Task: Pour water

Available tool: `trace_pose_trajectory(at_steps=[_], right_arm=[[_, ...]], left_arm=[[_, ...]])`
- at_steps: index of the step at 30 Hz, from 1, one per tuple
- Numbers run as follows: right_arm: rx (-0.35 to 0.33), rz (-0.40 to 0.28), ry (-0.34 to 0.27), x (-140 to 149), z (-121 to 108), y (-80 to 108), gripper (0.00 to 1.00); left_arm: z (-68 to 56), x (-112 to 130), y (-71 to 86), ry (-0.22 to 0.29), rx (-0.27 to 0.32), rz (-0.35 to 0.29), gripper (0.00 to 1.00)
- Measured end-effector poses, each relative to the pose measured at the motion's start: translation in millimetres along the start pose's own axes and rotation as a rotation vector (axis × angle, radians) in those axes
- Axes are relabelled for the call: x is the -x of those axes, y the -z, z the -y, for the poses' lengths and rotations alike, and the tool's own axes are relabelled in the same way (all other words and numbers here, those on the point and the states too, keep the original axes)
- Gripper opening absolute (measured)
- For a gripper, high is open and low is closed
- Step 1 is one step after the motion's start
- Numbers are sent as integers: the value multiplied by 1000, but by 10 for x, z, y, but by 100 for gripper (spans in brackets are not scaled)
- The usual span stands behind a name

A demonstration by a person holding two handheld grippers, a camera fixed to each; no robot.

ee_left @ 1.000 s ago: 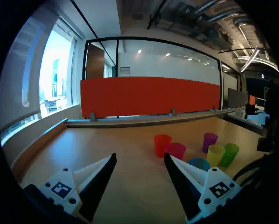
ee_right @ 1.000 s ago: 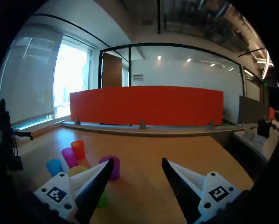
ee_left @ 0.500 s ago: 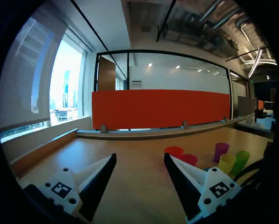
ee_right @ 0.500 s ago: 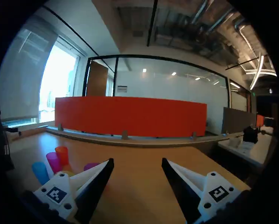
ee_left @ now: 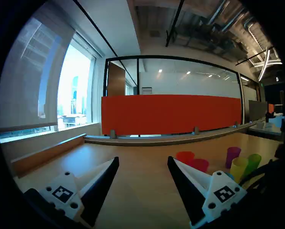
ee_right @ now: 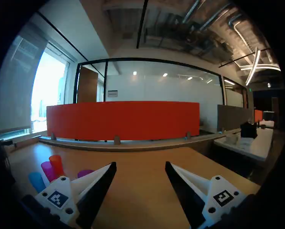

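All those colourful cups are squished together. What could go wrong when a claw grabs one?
1. The yellow cup and green cup stand very close, so the open left claw might knock one over grabbing the other.
2. On the right claw, a finger hides part of the purple cup, so its aim could miss.

A white finger (ee_left: 197,183) of the left gripper (ee_left: 142,157) covers most of a blue cup (ee_left: 229,175) and the foot of a pink cup (ee_left: 200,164). In the right gripper view a purple cup (ee_right: 83,173) shows just its rim behind one finger (ee_right: 87,183) of the right gripper (ee_right: 140,163) (what it holds cannot be told), and a dark object (ee_right: 249,130) on the far table (ee_right: 265,143) is too small to identify.
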State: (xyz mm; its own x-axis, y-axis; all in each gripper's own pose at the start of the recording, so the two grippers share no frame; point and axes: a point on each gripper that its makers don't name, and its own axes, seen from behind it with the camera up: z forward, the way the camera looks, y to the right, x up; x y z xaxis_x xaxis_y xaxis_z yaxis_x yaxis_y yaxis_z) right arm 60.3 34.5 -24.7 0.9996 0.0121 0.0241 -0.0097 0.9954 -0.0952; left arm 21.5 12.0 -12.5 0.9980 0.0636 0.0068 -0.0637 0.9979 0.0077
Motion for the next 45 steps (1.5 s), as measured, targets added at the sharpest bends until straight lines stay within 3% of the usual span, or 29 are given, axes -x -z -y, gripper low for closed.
trace_pose_trajectory(at_steps=[6,14,21,45], right_arm=[[10,9,-6,18,48,4,99],[18,22,-13,3,83,19,99],[29,23,3,-39,66,38,99],[13,25,10,-55,148,18,99]], left_arm=[[34,110,-35,-16,-3,-3,94],[13,224,-63,-8,3,-13,94],[68,350,-91,4,-3,5,94],[58,367,-116,11,6,8,94]])
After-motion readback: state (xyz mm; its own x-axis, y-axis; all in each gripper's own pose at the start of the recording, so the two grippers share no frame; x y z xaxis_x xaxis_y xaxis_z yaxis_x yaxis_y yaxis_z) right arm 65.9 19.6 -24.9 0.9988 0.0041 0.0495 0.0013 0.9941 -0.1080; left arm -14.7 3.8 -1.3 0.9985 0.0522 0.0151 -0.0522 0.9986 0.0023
